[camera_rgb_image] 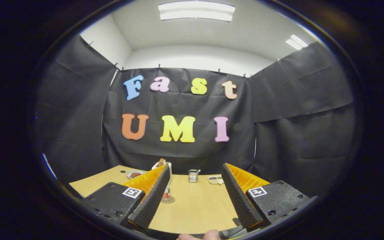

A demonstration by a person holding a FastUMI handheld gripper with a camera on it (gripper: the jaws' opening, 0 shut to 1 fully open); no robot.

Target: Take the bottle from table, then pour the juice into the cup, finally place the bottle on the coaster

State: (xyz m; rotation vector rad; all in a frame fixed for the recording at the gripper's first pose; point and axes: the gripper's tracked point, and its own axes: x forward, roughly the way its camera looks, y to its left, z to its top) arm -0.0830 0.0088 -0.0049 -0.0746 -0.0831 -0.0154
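Observation:
My gripper (195, 167) is held above the near part of the wooden table (195, 206), open wide, with nothing between its fingers. A small bottle (167, 194) with a red label stands upright on a round greyish disc (171, 200), which looks like the coaster. The inner edge of the left finger (152, 200) hides most of the bottle. Beyond the fingers, about midway between them, a small clear cup (193, 175) stands near the table's far edge.
At the far edge behind the left finger stands a white container (163, 165) with something brown in it. A small plate (133, 174) with a brown item lies left of it. A little dish (215, 180) sits right of the cup. A person's fingertip (198, 237) shows below.

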